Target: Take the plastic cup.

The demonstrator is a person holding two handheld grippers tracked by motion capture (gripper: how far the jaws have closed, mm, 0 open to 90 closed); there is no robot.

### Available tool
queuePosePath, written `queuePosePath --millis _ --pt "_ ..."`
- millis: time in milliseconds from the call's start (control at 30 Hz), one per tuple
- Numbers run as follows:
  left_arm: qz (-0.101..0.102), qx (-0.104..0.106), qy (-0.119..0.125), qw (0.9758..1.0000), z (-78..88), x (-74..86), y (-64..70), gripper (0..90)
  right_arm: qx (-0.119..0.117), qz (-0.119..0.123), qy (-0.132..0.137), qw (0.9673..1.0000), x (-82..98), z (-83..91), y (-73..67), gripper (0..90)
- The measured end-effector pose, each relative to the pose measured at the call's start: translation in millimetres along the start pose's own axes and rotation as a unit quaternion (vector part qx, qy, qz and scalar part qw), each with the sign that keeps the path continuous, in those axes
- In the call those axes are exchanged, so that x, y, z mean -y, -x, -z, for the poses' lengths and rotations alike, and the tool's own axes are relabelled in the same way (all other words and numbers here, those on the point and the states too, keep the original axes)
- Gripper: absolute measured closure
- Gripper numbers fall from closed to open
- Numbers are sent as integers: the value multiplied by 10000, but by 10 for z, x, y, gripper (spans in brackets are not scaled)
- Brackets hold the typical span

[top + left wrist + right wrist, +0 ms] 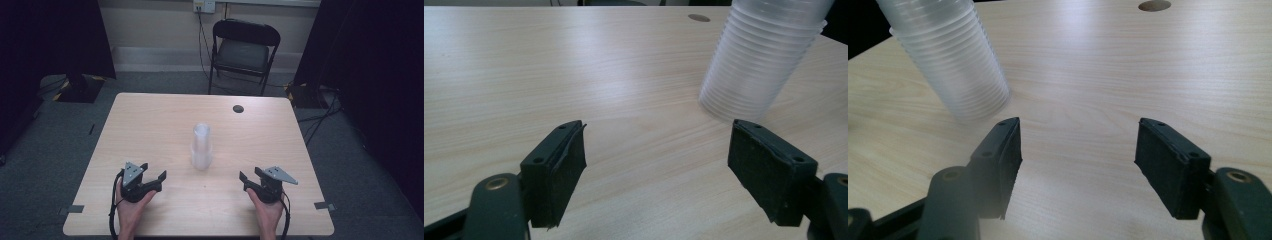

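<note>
A tall stack of clear plastic cups (pixel 202 146) stands upright near the middle of the wooden table (pixel 150 120). My left gripper (pixel 153 172) rests low at the front left, held in a hand, jaws apart with nothing between them. In the left gripper view the stack of cups (pixel 759 55) rises ahead and to the right of my left gripper (pixel 656 170). My right gripper (pixel 250 175) sits at the front right, open and empty. From the right gripper view, the cups (pixel 950 55) stand ahead at the upper left of my right gripper (pixel 1078 165).
A round dark cable hole (pixel 238 108) lies in the table's far right part. A black folding chair (pixel 243 50) stands beyond the far edge. Cables run down the back wall and along the floor at right.
</note>
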State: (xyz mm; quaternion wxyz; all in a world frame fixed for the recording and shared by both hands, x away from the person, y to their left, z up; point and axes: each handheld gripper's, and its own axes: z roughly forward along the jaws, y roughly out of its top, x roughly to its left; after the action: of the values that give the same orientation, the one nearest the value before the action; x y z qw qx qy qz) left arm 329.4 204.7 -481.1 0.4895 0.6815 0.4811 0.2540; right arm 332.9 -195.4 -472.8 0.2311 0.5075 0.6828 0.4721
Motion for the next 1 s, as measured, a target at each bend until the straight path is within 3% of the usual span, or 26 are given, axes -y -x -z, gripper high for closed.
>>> queuePosePath --millis 200,467,700,767,1000 --pt "145 101 47 9998 -14 -27 5 226 -97 -12 -17 10000 15 -6 -39 351" --pt "-4 113 107 9999 -28 -126 20 228 -258 -9 7 9997 25 -14 -91 349" --pt "-80 340 220 9991 -71 -206 72 236 -424 33 20 9991 42 3 -154 353" --pt "-187 432 175 9987 -88 -248 110 229 -477 2 13 9989 56 26 -179 353" --pt "-307 529 252 9978 -123 -373 169 229 -620 87 17 9980 35 29 -230 358"
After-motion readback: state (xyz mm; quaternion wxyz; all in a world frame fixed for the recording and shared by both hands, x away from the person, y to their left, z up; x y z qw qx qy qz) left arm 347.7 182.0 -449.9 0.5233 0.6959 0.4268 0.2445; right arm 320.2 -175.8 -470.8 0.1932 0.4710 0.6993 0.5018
